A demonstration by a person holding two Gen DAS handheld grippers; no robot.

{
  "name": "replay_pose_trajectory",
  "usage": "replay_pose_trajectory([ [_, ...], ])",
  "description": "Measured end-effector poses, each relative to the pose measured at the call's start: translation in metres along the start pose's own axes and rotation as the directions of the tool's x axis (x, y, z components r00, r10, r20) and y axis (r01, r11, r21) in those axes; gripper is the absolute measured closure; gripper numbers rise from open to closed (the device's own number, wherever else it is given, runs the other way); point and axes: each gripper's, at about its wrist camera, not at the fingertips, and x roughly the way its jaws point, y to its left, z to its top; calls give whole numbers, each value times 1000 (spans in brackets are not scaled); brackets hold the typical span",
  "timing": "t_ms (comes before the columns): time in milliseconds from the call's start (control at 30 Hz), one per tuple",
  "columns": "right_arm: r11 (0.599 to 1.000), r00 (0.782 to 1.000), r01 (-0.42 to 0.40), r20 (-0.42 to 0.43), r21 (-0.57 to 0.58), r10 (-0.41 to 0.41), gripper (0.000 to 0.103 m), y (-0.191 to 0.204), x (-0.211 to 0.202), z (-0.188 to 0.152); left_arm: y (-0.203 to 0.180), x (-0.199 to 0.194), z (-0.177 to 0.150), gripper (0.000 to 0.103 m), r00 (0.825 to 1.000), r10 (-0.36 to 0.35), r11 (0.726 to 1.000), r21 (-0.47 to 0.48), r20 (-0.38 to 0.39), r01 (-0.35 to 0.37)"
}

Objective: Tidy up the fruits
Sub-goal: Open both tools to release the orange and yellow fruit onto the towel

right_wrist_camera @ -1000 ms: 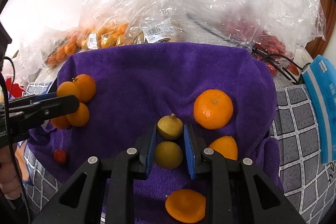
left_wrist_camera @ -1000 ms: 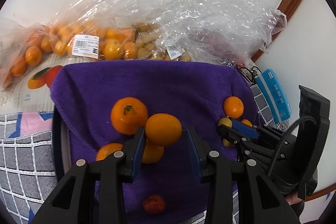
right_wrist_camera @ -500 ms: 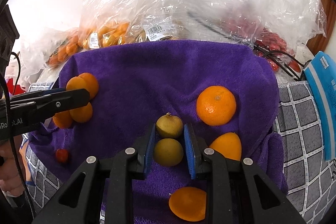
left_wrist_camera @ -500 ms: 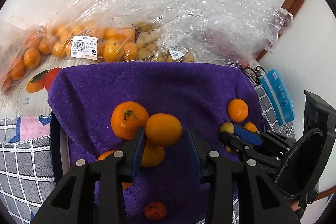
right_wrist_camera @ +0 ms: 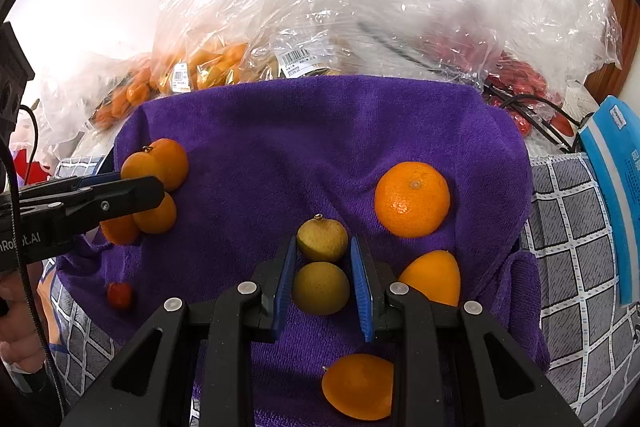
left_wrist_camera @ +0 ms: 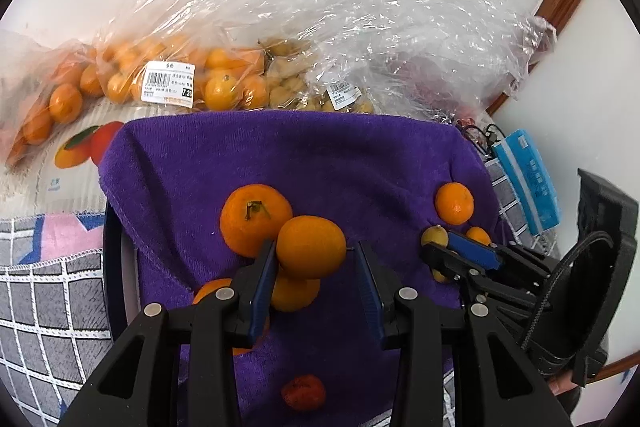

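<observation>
- 2 grippers over the purple towel (left_wrist_camera: 320,155), both loaded from what I see.
- Left gripper (left_wrist_camera: 316,263) clamped on a small orange fruit (left_wrist_camera: 311,246), lifted, just in front of a bigger stemmed orange (left_wrist_camera: 254,217).
- Right gripper (right_wrist_camera: 323,259) closed tight on a yellow-green fruit (right_wrist_camera: 322,239); a 2nd one (right_wrist_camera: 320,287) sits between its fingers, nearer the camera.
- Large orange (right_wrist_camera: 412,199) lies to the right on the towel.
- Bagged fruit (left_wrist_camera: 208,79) piled behind the towel.
</observation>
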Motion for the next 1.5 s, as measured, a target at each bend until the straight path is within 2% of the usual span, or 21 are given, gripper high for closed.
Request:
replay_pose_trajectory([
  [233, 1000, 1000, 6, -1, -6, -6, 76, 1, 0, 0, -3, 1, 1, 61, 1000, 11, 1000, 10, -4, -11],
  [533, 999, 1000, 30, 5, -18, -30, 76, 3, -3, 1, -3, -1, -3, 62, 999, 33, 999, 5, -7, -33],
  [800, 998, 998, 56, 12, -11, -56, 67, 1, -12, 2, -6, -15, -11, 61, 998, 56, 998, 0, -7, -56],
  [900, 998, 998, 62, 17, -7, -62, 66, -1, -18, 0, -6, -22, -14, 57, 998, 62, 998, -3, -2, -62],
  [1033, 997, 997, 72, 16, -11, -72, 58, 0, -23, -1, -7, -33, -20, 55, 997, 75, 997, -9, 10, -75],
  [1300, 996, 996, 89, -3, -6, -89, 56, 5, -40, -12, -13, -57, -34, 51, 995, 95, 995, -19, 38, -95],
  [1500, 995, 995, 95, 27, 15, -95, 51, 11, -73, -21, -28, -81, -49, 46, 987, 138, 990, -7, 80, -138],
])
